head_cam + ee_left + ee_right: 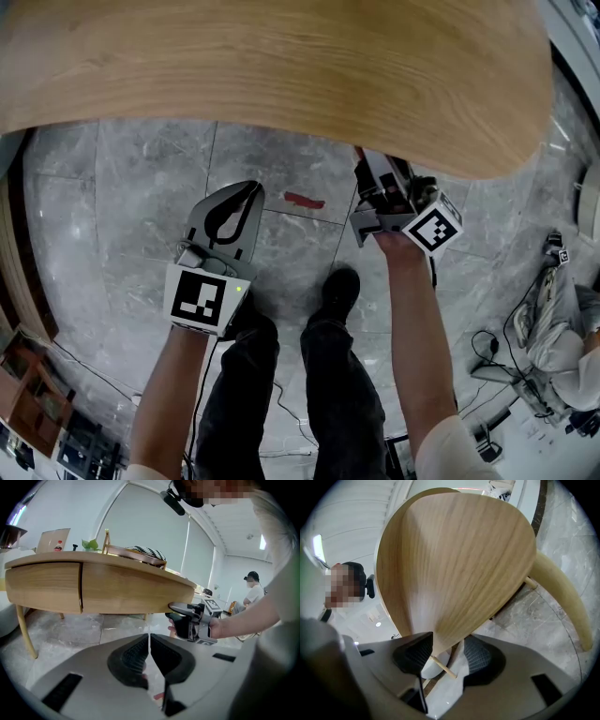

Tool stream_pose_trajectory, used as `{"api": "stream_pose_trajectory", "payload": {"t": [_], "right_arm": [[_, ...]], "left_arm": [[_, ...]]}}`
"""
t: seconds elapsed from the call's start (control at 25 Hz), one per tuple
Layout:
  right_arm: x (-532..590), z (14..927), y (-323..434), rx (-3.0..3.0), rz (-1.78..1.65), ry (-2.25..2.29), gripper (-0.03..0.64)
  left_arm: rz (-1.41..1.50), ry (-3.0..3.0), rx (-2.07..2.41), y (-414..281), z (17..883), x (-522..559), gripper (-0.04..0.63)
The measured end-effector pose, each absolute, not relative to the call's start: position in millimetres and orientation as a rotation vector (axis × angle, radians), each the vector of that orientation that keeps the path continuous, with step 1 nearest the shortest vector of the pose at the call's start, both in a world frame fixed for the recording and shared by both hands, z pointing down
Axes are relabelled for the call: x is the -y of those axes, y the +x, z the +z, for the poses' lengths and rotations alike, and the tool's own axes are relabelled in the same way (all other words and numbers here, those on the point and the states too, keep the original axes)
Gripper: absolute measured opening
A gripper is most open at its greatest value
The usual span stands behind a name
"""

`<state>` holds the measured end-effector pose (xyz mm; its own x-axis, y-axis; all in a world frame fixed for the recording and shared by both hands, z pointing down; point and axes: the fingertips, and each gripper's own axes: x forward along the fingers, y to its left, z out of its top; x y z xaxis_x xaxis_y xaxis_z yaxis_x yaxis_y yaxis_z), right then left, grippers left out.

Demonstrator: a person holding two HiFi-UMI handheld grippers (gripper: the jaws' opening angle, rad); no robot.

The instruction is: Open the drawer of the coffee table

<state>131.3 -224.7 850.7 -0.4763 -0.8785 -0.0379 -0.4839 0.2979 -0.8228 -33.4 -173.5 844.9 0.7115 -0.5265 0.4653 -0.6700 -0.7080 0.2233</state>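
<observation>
The coffee table (281, 66) is pale wood with a curved apron, and it fills the top of the head view. In the left gripper view a seam splits the apron into two panels; the drawer front (136, 592) is the right one. My right gripper (377, 183) reaches level under the table's rim. Its pads (480, 656) sit on either side of the drawer front's lower edge (440, 634) and look closed on it. My left gripper (246, 190) hangs over the floor left of it, shut and empty, with its jaws (149, 639) nearly touching.
The floor is grey marble with a red mark (305, 200) on it. My legs and a black shoe (339, 286) are below the grippers. Cables (492, 347) lie at the right. A tray (136, 551) and a box (54, 540) stand on the tabletop. Another person (253, 590) sits far back.
</observation>
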Motion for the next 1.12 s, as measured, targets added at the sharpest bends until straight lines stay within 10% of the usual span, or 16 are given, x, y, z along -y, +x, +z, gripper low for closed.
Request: {"api": "stream_pose_trajectory", "payload": {"t": [1.12], "right_arm": [[171,847,110,-2.135,-1.121,-1.168,0.190]], "left_arm": [[0.502,2.521,0.918,-35,837,147,0.021]]}}
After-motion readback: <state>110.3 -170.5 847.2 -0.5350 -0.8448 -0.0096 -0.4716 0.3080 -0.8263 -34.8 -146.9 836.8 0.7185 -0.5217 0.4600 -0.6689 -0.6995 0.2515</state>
